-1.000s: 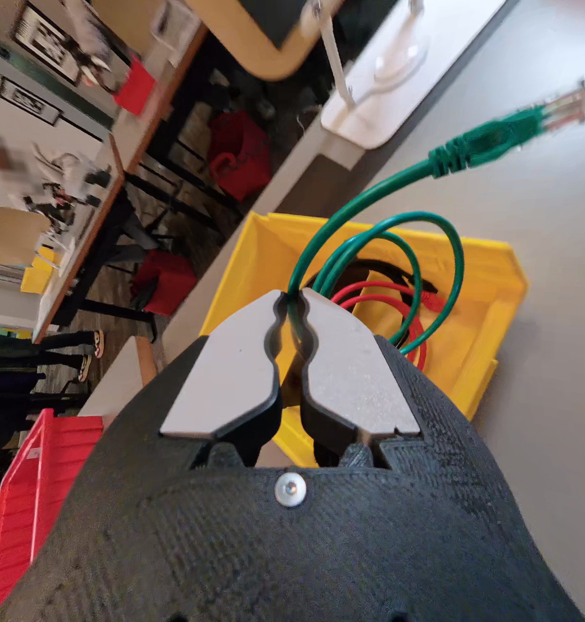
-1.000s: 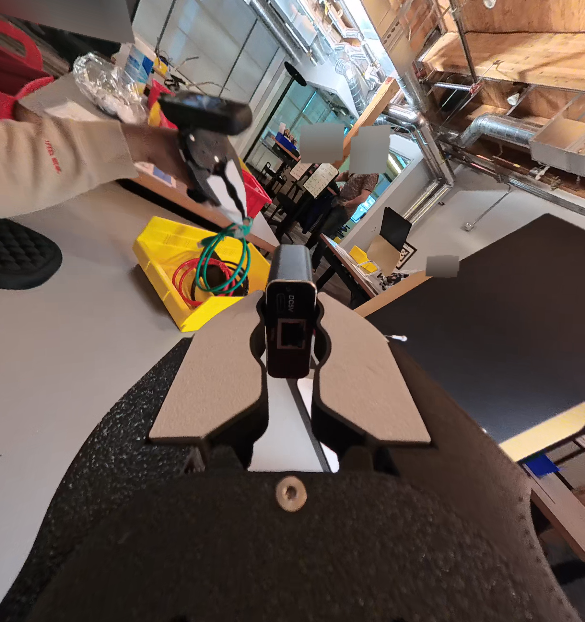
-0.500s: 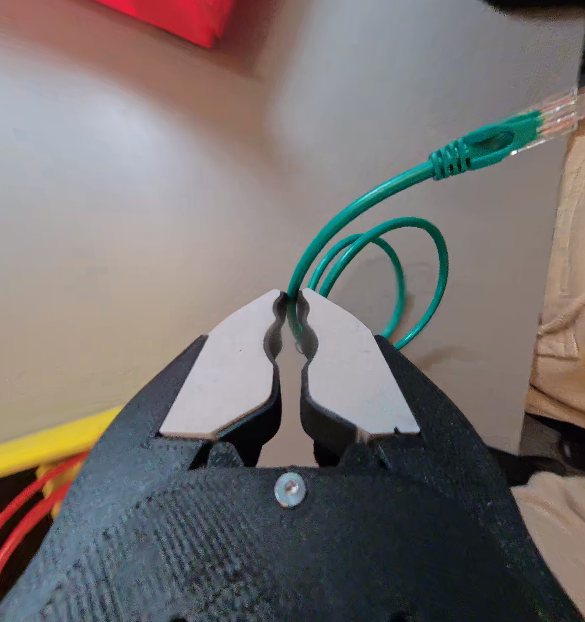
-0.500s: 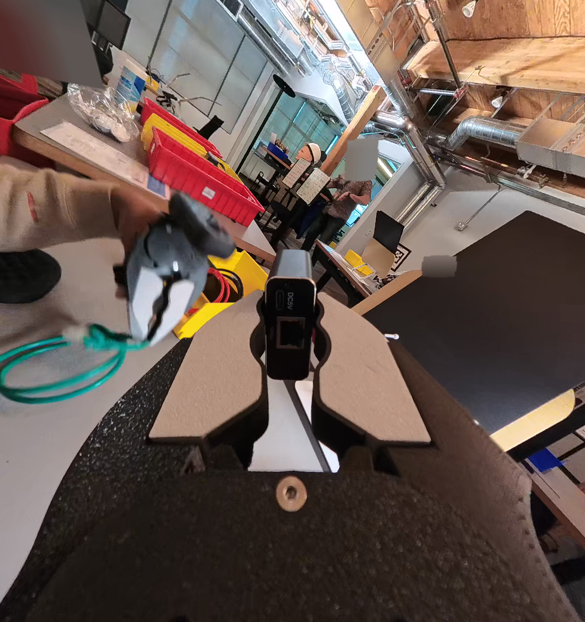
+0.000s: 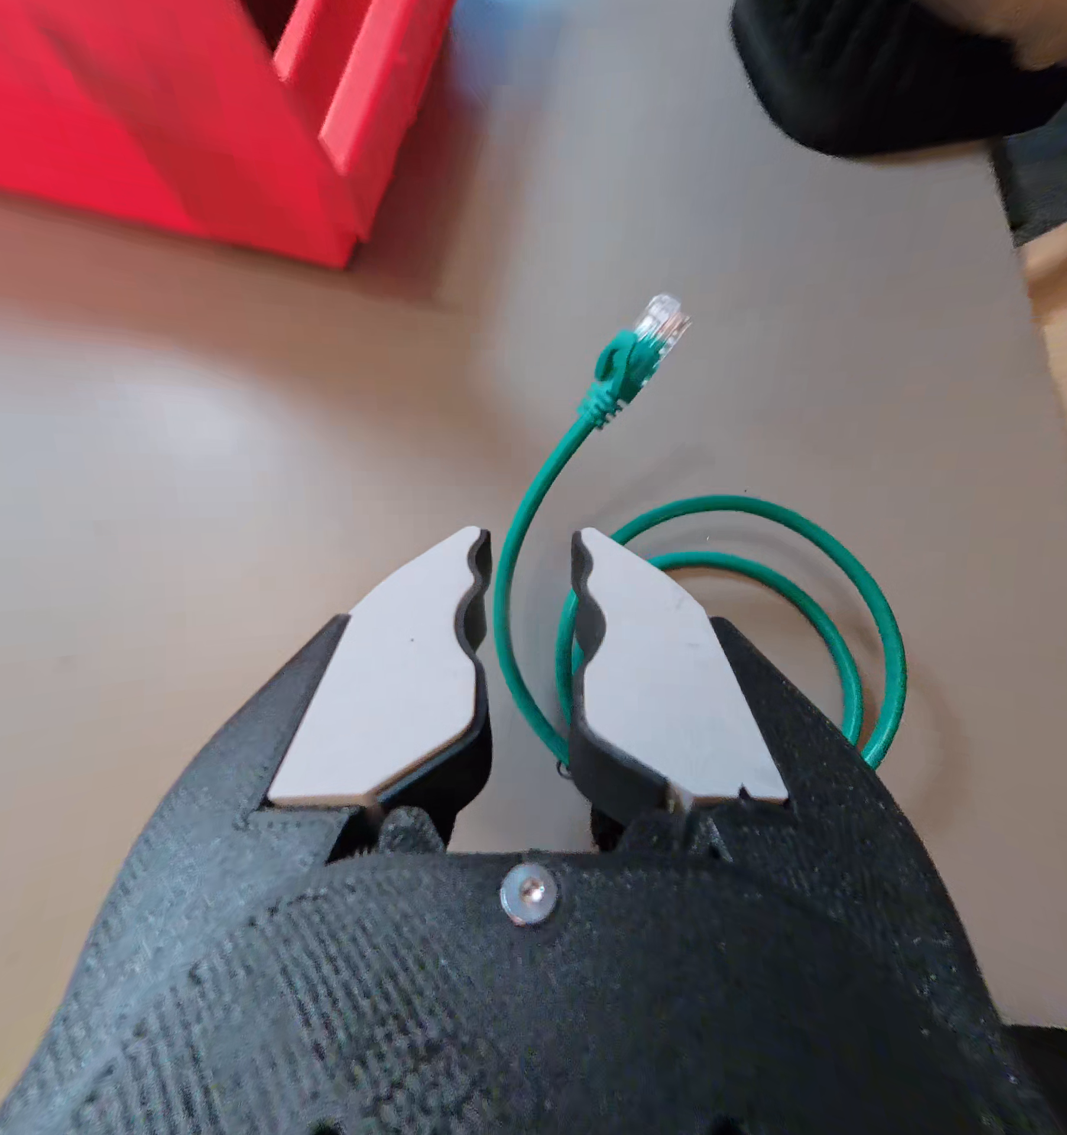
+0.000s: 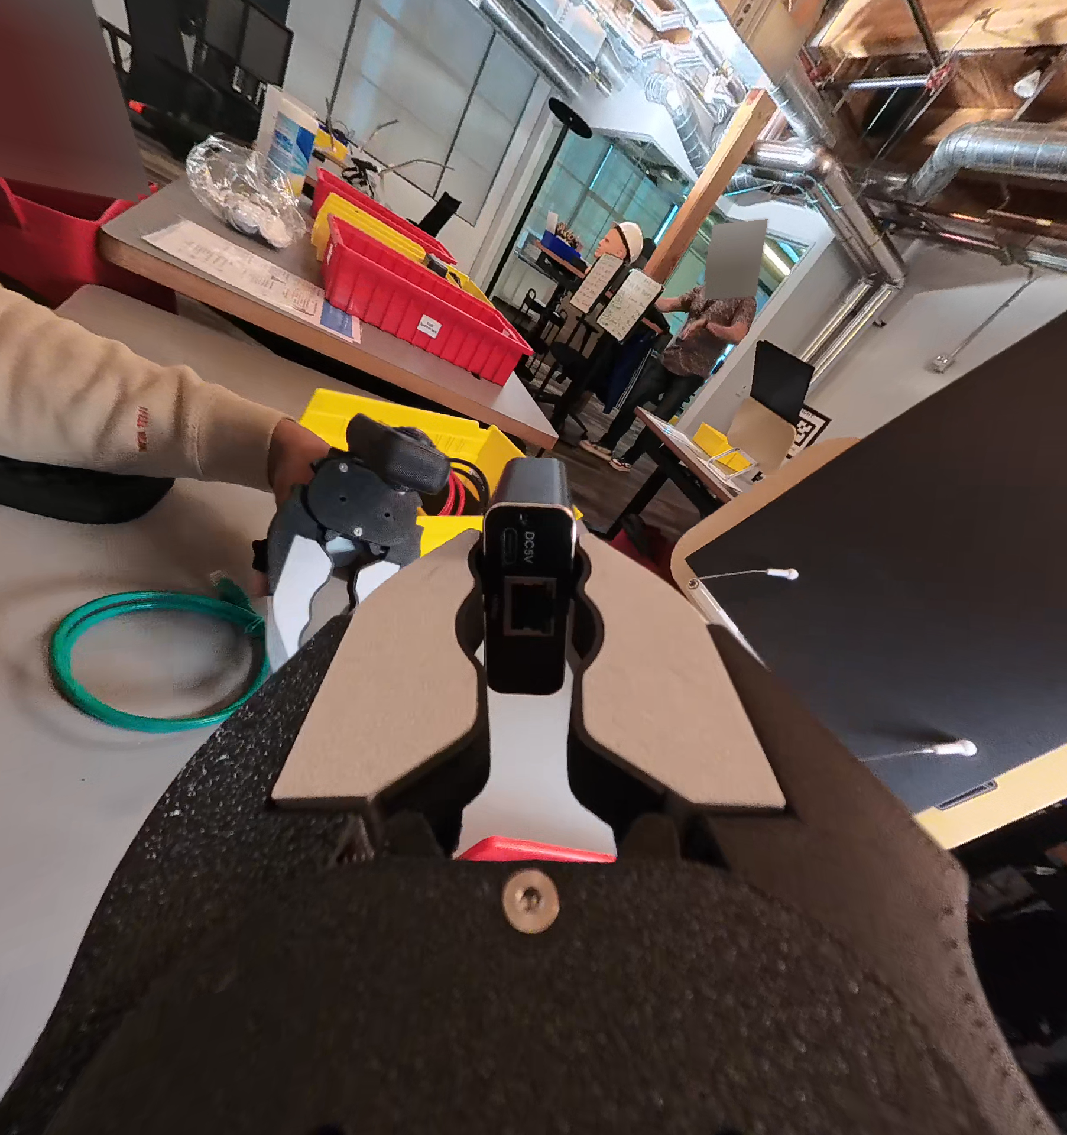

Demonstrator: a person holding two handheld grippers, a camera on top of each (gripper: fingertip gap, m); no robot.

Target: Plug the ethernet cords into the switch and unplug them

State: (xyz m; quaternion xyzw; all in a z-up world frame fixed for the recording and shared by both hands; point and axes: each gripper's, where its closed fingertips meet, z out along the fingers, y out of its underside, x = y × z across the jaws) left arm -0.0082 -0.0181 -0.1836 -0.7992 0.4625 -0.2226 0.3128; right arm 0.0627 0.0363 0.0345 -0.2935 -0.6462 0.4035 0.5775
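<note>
Left tongs [image 5: 531, 546] spread, the green ethernet cord [image 5: 825, 589] coiled on the grey worktop [image 5: 150, 491], one strand passing between the fingers, apparently unclamped; its clear plug [image 5: 660, 319] points away; right tongs [image 6: 526, 553] pinching the black switch [image 6: 527, 589], port facing the camera; yellow bin [image 6: 395, 424] with red cords [image 6: 454, 497] behind.

The table [image 5: 180, 491] is free at left and centre of the frame; the red bin [image 5: 168, 117] blocks the upper left, the green cord [image 5: 825, 589] lies at right.
</note>
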